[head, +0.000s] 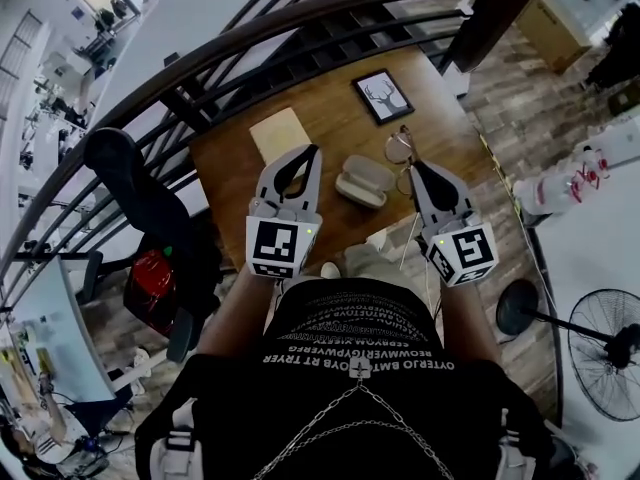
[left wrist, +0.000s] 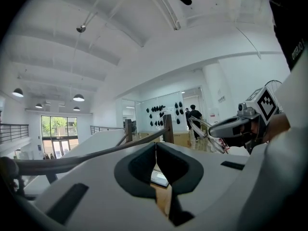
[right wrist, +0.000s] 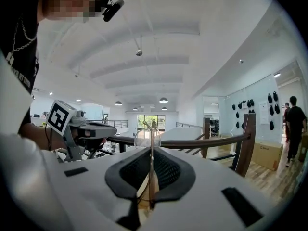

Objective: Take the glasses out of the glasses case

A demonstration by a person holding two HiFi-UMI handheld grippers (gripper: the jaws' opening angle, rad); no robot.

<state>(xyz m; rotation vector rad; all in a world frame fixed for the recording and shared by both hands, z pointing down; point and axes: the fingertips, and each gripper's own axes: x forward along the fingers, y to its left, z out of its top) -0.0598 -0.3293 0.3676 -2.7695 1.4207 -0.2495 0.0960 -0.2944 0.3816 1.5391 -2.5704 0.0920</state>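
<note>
Head view: I hold my left gripper about level, pointing forward, just left of the open glasses case on the wooden table. My right gripper, right of the case, lifts the glasses clear of it.

Left gripper view: jaws together, empty.

Right gripper view: jaws pinch the glasses' temple.

Bright, even light from far windows and round ceiling lamps fills every view, with soft shadows, mild glare overhead, fisheye-bent edges, black corners and slightly blurred nearest surfaces.
</note>
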